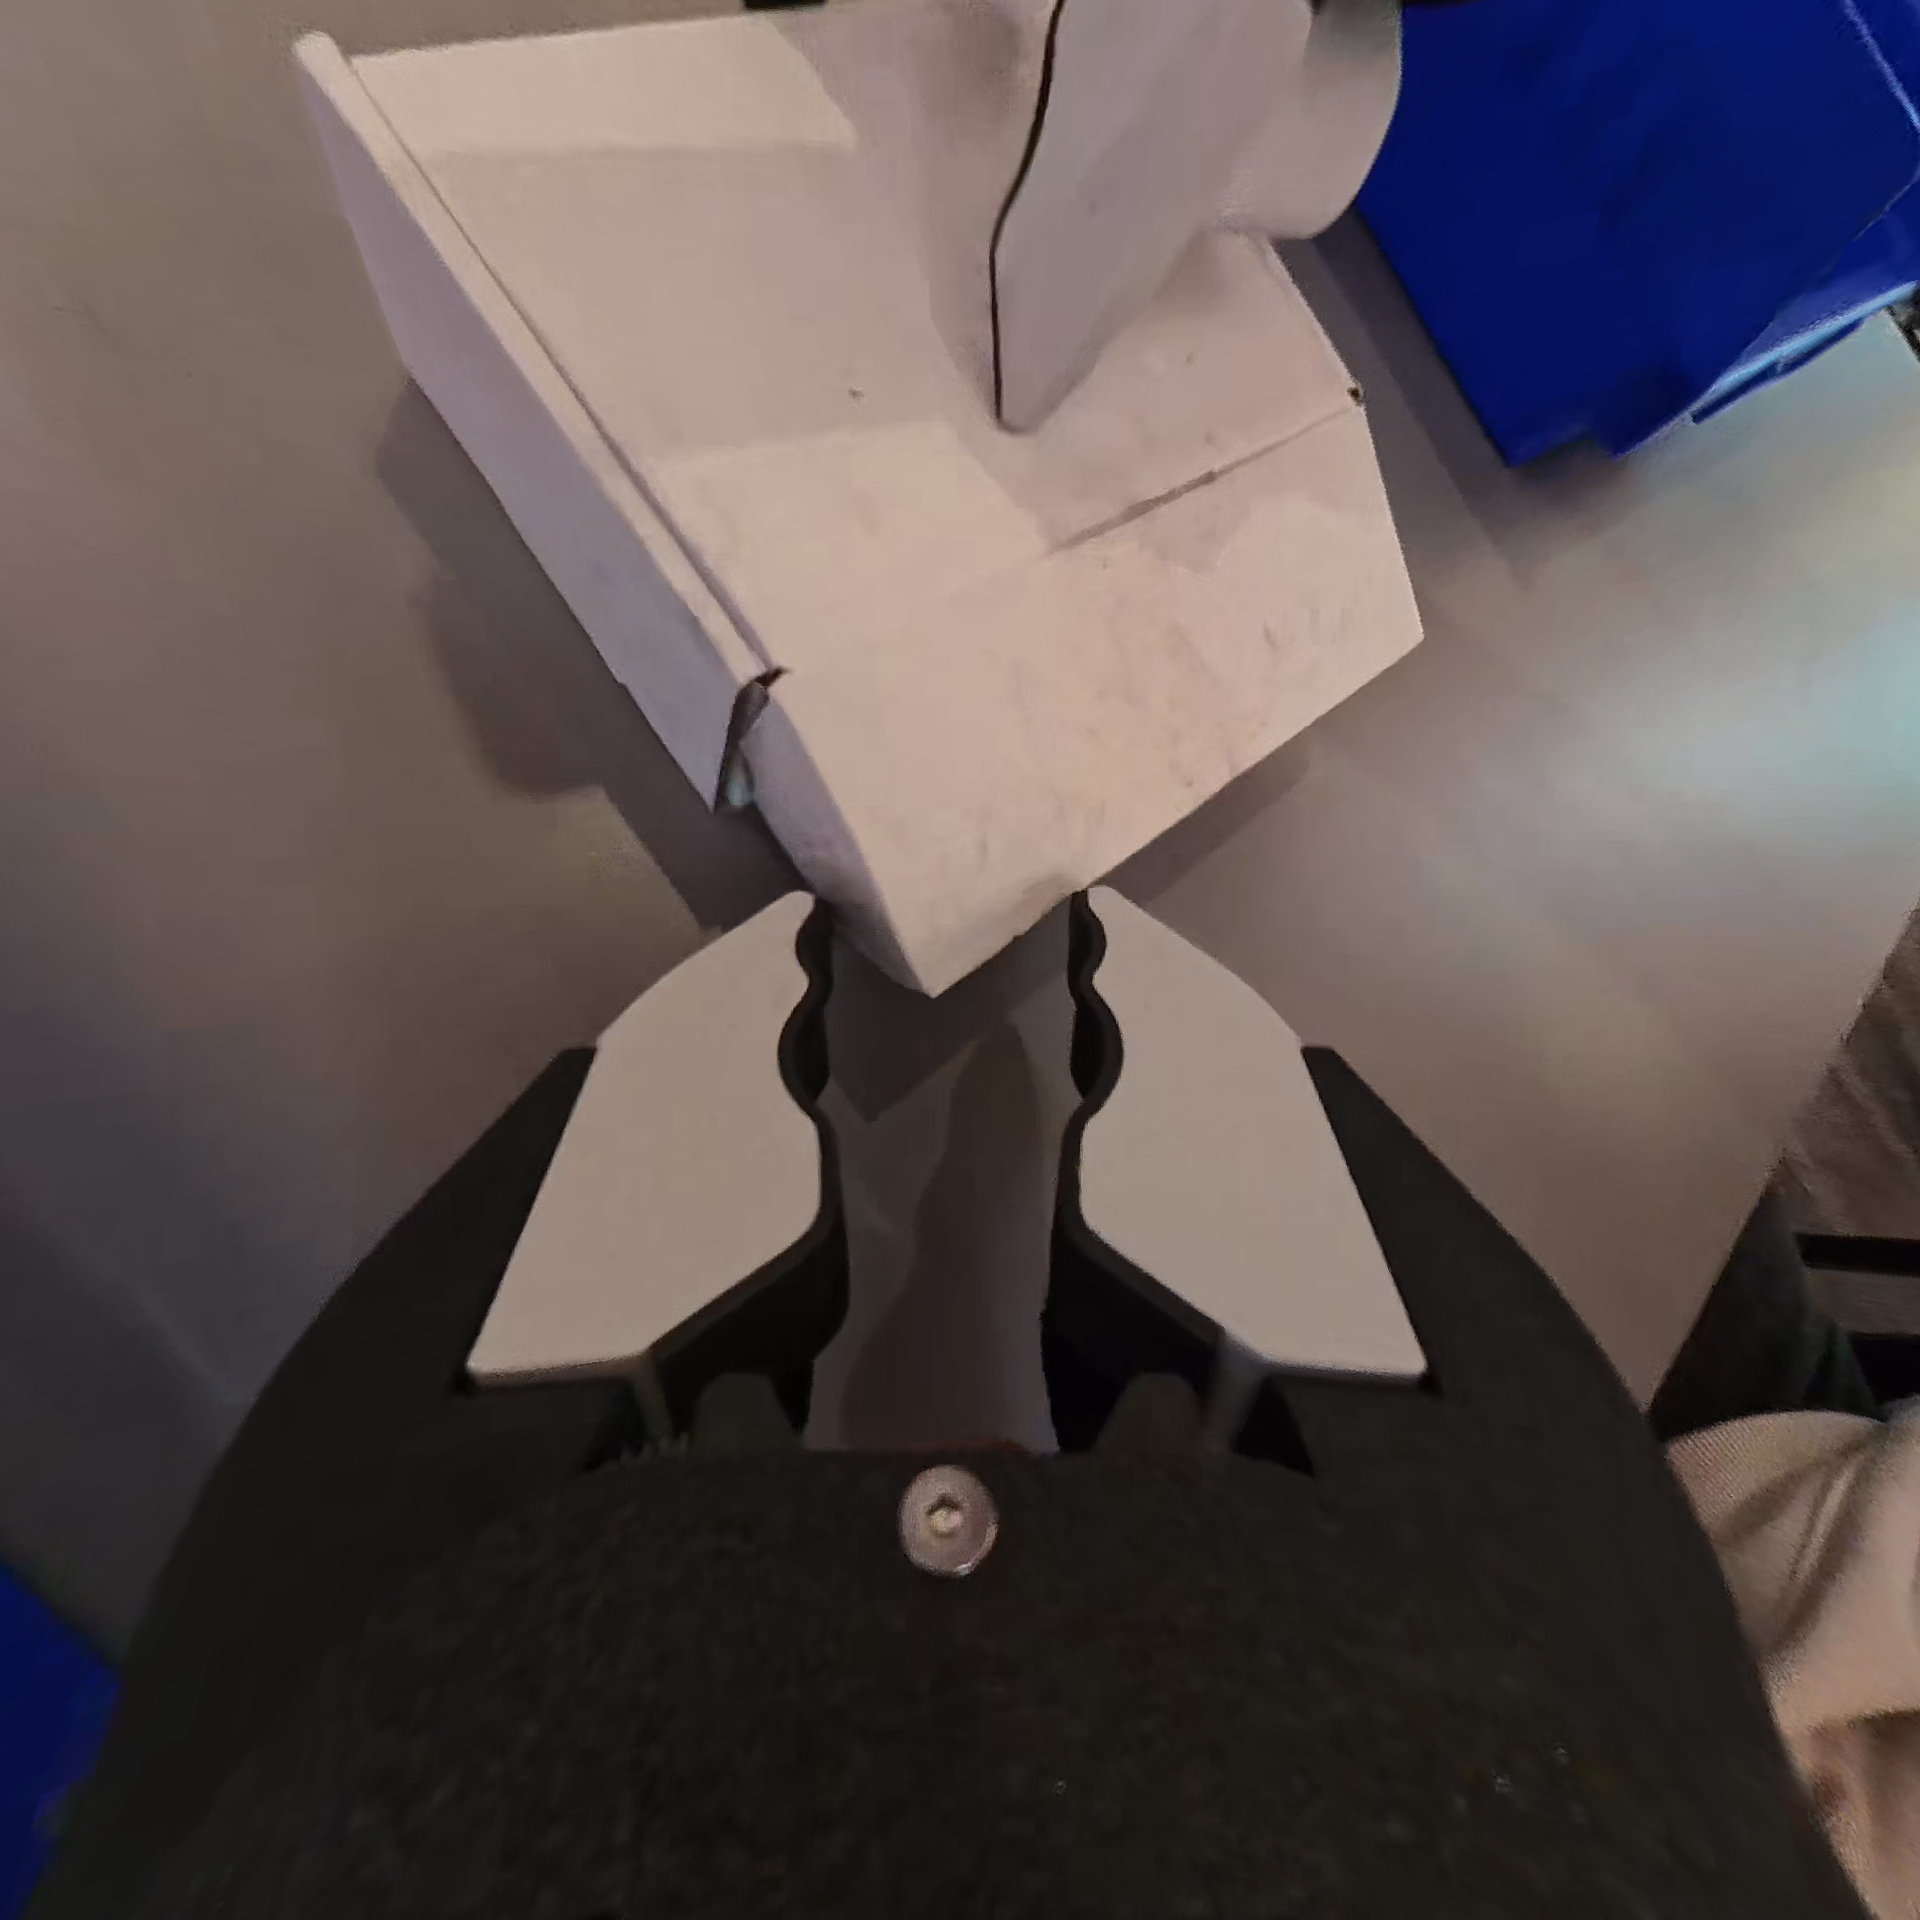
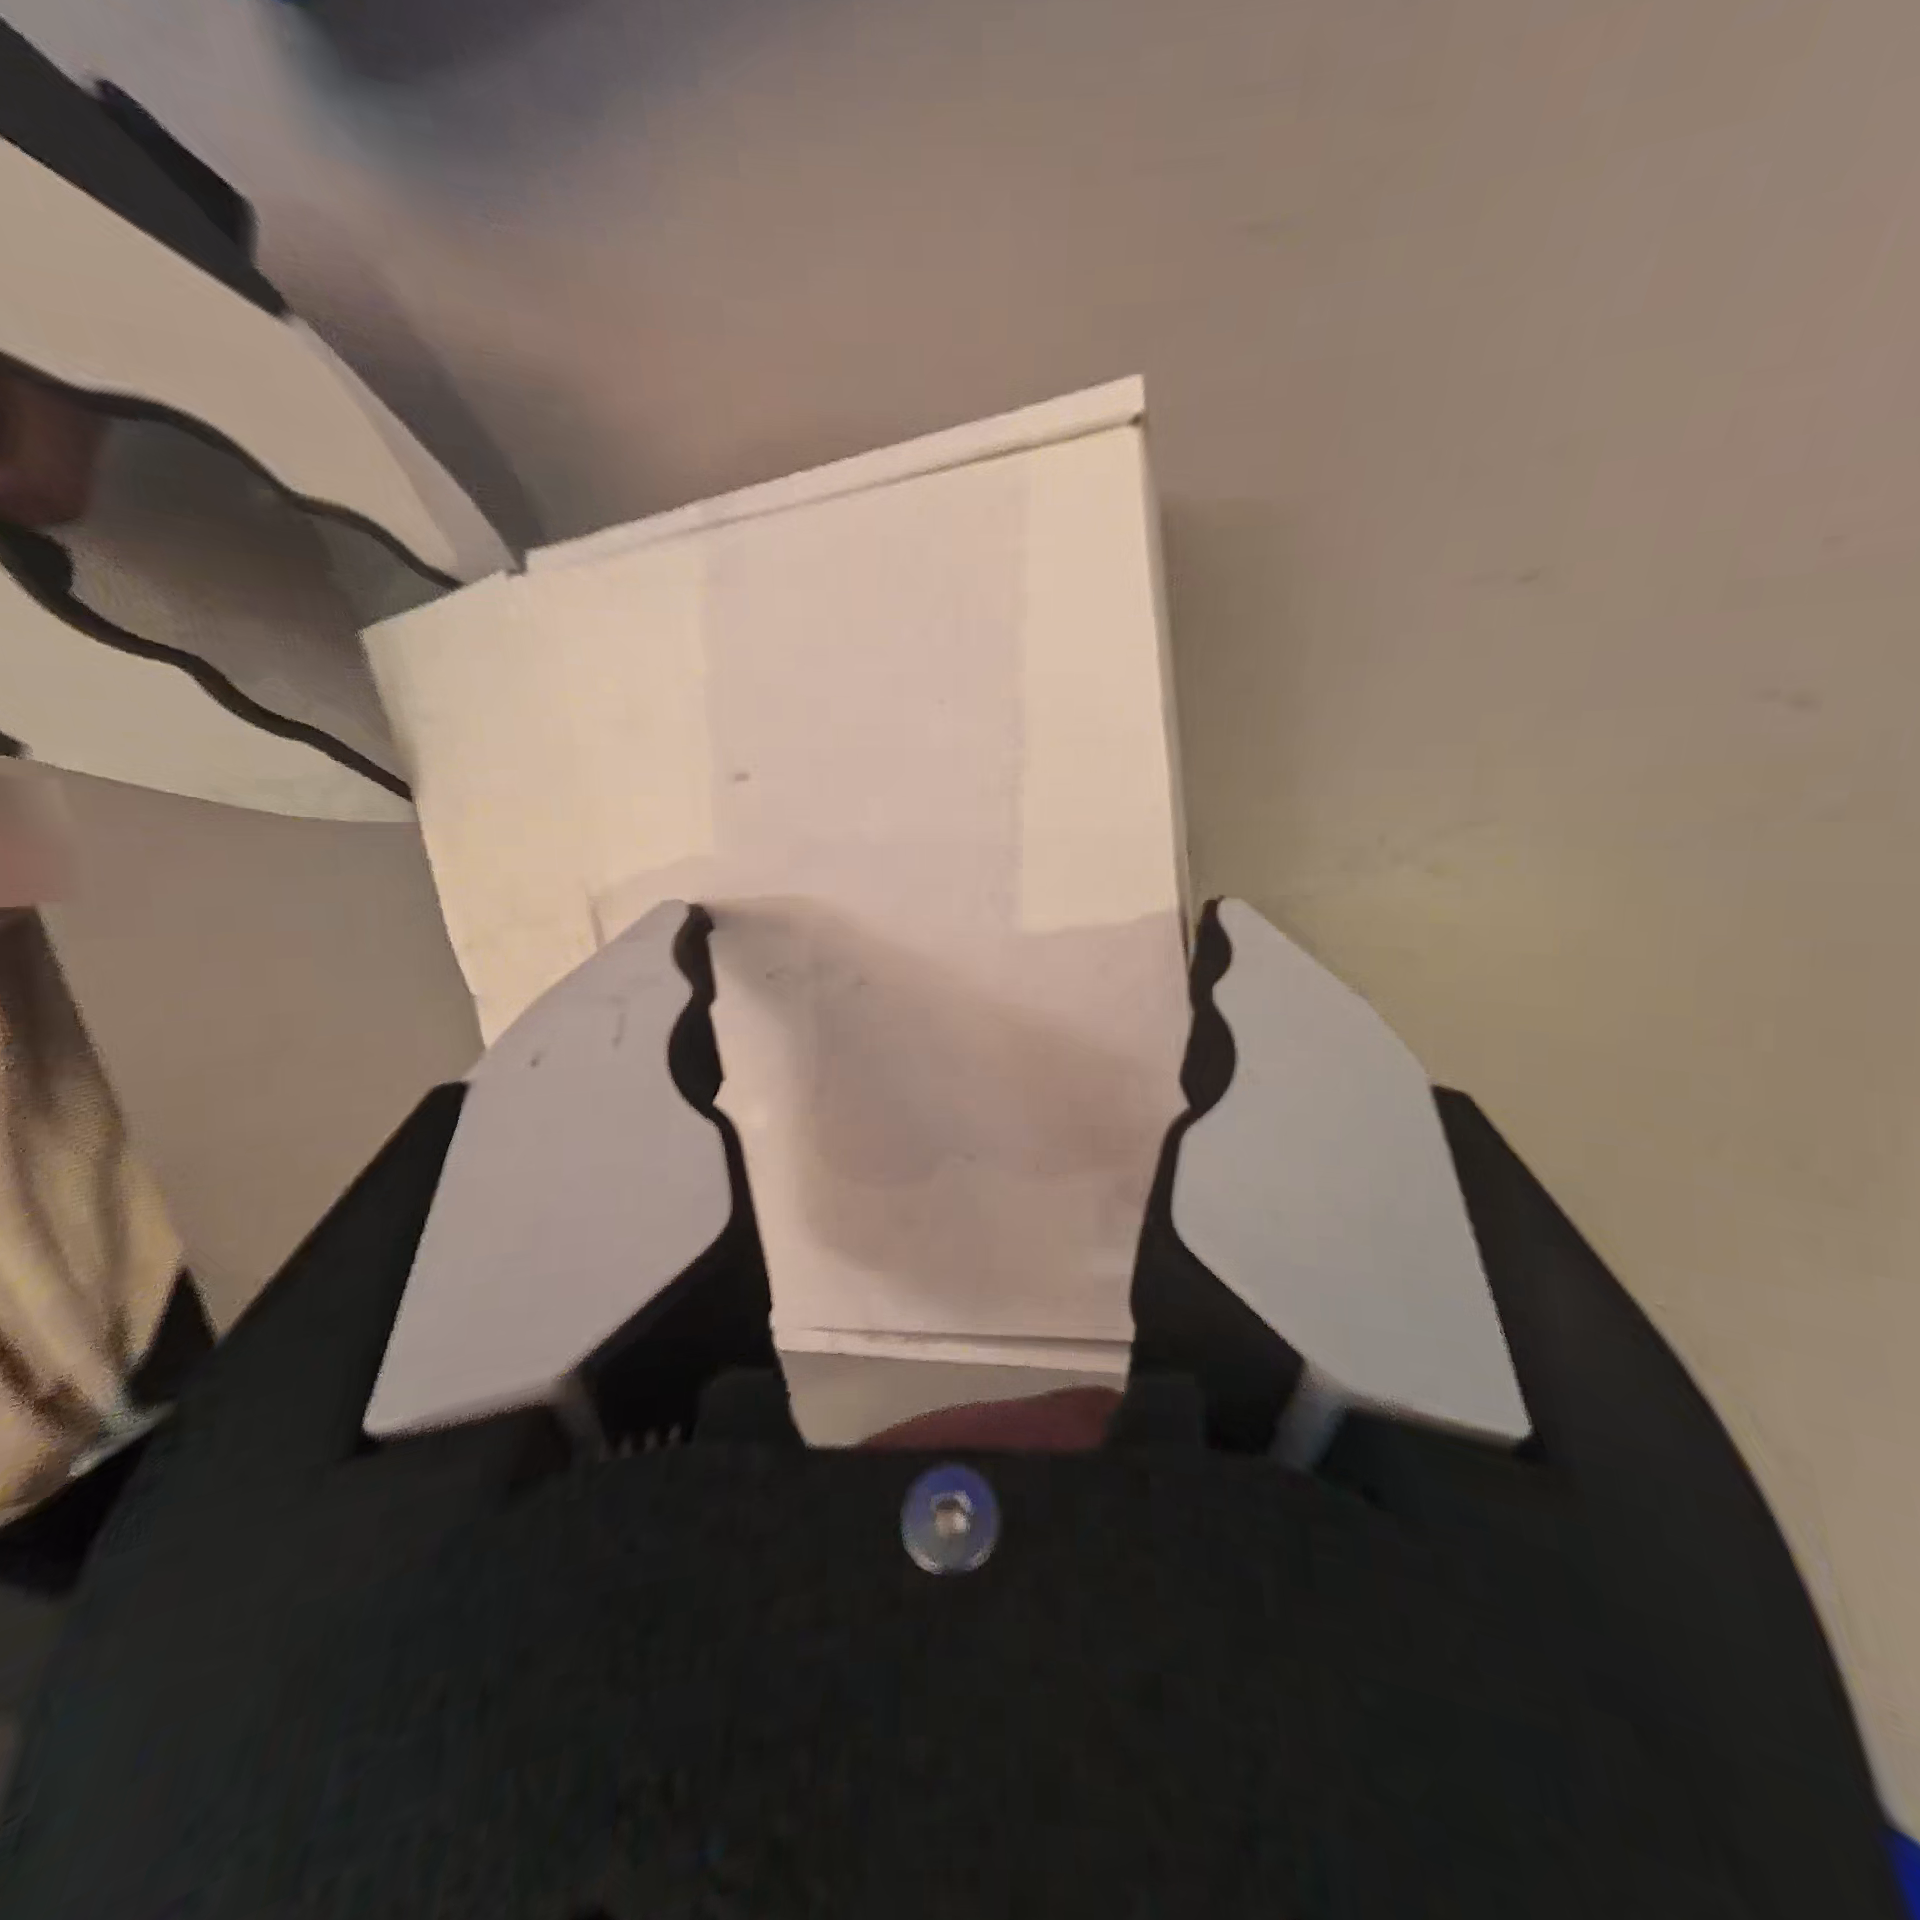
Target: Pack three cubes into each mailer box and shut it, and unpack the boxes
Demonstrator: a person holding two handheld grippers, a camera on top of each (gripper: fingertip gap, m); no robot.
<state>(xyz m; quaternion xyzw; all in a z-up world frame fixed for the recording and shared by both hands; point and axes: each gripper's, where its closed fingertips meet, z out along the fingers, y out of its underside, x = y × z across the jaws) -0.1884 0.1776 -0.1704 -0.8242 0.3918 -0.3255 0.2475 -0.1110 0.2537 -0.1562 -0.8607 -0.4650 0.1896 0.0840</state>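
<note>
A shut white mailer box [image 1: 831, 468] lies on the grey table [image 1: 260, 935]. My left gripper [image 1: 948, 914] is open, its tips on either side of the box's near corner, apart from it. My right gripper [image 2: 951, 914] is open wide and sits over the box lid [image 2: 883, 727]. In the left wrist view one of its fingers [image 1: 1081, 260] comes down from above, with its tip on the lid. In the right wrist view the left gripper's fingers [image 2: 156, 312] stand at the box's far left corner. No cubes are in view.
A blue bin [image 1: 1662, 208] stands just right of the box at the back. Another blue edge [image 1: 42, 1683] shows at the near left. A person's pale sleeve [image 1: 1818, 1558] is at the right and pale clothing [image 2: 62, 1195] at the left.
</note>
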